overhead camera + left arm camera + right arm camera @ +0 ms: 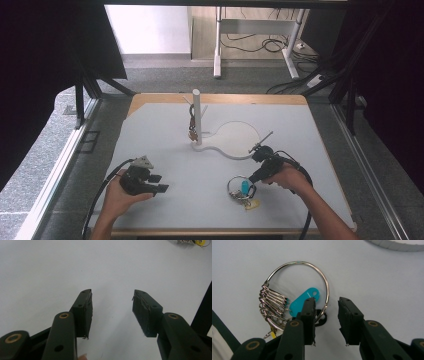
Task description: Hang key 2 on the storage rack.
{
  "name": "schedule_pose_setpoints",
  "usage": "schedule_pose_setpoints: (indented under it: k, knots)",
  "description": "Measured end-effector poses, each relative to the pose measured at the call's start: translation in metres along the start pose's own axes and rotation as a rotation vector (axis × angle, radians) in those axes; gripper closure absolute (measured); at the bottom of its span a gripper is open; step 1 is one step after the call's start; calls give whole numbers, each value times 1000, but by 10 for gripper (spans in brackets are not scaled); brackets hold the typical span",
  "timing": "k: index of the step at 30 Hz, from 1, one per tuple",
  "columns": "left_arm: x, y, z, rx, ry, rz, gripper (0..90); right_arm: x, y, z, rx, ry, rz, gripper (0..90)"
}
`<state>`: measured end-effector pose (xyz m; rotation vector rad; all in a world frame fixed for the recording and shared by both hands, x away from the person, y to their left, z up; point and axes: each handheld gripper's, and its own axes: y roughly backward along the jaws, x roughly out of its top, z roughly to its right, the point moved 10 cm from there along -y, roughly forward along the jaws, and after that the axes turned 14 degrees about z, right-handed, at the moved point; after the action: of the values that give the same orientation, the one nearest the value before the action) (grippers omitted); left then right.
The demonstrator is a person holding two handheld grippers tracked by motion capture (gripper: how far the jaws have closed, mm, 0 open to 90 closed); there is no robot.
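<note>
1. The right tool point(327, 317) has its jaws apart, one on each side of the big silver key ring point(312, 265).
2. The ring with its blue tag point(303, 302) lies on the white table point(165, 130), not yet lifted.
3. The white peg stand point(197, 117) is well beyond the ring.
4. The left tool point(112, 312), far from the ring, is wide apart and holds nothing.

The right gripper point(326, 302) has one jaw lying over the near end of the teal tag point(304, 301) and over part of the large key ring point(298, 263), hiding where the wire passes beneath. The small rings point(272, 303) bunched on its left overlap too tightly to count, and a yellow piece point(271, 334) under them is mostly covered. A pale round base point(394, 245) is cut off by the top edge. In the left gripper view, a yellow-and-metal cluster point(192, 242) is clipped at the far right corner. From the high view, the small items point(192, 127) hanging on the white post point(197, 112) are too small to identify.
</note>
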<state>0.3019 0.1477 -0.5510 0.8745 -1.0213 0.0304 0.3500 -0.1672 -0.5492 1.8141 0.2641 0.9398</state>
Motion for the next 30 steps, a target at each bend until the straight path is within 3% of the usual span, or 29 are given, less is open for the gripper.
schedule_pose_setpoints:
  k: [8,30]
  knots:
    - [0,0,1,2,0,0,508,-5,-10,-5,-8,-13,-75,681]
    - [-1,1,2,-9,-10,-2,505,-15,-21,-5,23,-113,-144,760]
